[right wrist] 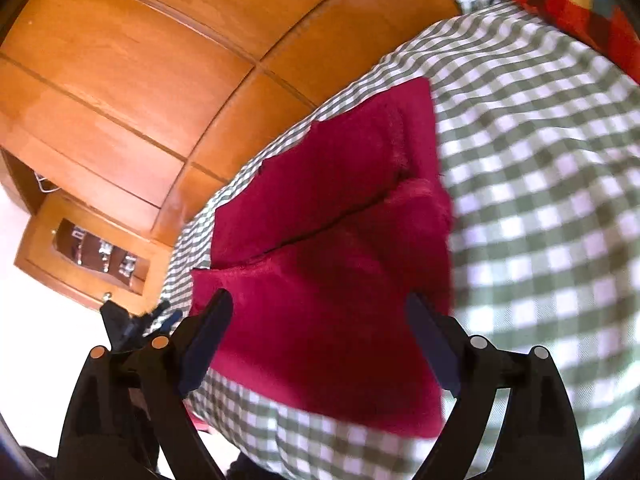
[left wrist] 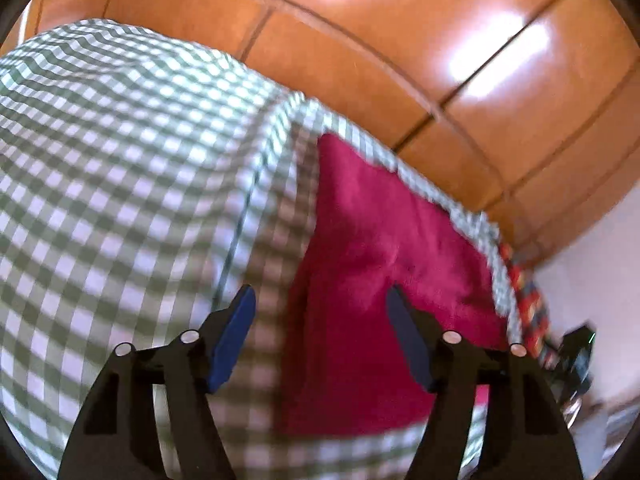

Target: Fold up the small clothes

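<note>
A green-and-white checked bedcover is lying under my soft crimson fleece garment — folded, at twelve o'clock. My left gripper and right gripper are hanging spread, empty — it's limp, best pinched at corners.

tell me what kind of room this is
Most likely a bedroom: a bed under a green-and-white checked cover, a tall wooden wardrobe beside it, and a small wooden nightstand. A folded red garment lies on the bed.
</note>
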`<state>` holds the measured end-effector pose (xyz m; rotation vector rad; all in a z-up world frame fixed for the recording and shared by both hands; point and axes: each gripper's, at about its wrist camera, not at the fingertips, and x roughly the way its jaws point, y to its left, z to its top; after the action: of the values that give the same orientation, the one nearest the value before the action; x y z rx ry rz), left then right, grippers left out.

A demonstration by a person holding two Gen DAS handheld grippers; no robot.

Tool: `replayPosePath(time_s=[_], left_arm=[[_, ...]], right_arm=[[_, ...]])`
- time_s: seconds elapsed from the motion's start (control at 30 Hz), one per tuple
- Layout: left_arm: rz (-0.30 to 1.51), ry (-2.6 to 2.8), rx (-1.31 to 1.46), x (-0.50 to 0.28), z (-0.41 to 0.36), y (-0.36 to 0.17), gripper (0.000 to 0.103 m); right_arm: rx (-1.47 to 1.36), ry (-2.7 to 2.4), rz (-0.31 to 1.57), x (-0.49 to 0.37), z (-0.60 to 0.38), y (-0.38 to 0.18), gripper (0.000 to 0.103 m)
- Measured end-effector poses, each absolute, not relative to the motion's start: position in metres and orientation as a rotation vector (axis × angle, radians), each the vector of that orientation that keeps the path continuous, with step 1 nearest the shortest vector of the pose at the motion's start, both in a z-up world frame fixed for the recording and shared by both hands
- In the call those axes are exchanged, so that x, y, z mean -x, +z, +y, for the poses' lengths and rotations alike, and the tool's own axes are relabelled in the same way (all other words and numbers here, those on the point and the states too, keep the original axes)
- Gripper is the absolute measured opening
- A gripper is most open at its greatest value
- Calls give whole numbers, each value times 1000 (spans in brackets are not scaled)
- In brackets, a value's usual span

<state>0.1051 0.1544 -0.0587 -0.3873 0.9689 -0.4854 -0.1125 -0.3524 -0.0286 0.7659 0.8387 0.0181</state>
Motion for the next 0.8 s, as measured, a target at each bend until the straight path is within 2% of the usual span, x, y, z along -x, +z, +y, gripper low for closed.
replayPosePath(time_s=[0.17, 0.2, 0.23, 0.3, 0.33, 0.37, 0.43, 0.73, 0.8], left_arm=[[1032, -515, 316, -74, 146, -86, 61], [1033, -513, 310, -70, 144, -89, 57], [1030, -509, 304, -67, 142, -92, 54], [1032, -507, 297, -68, 136, -94, 33], [1036, -506, 293, -69, 134, -94, 30], [1036, -494, 277, -70, 132, -94, 22], [1036, -496, 256, -68, 132, -92, 17], [1089, -580, 223, -10, 137, -89, 14], [1101, -582, 200, 6, 137, -92, 18]], right_arm=[[-647, -61, 931, 139, -347, -55, 86], [-633, -71, 941, 140, -345, -61, 76], [-618, -82, 945, 138, -341, -68, 61], [-592, -110, 946, 133, -337, -78, 42], [-571, -122, 944, 131, -335, -78, 34], [-561, -127, 945, 131, -333, -77, 30], [-560, -123, 951, 132, -334, -74, 17], [-459, -90, 1050, 180, -330, -56, 15], [-445, -79, 1068, 187, -327, -53, 15]])
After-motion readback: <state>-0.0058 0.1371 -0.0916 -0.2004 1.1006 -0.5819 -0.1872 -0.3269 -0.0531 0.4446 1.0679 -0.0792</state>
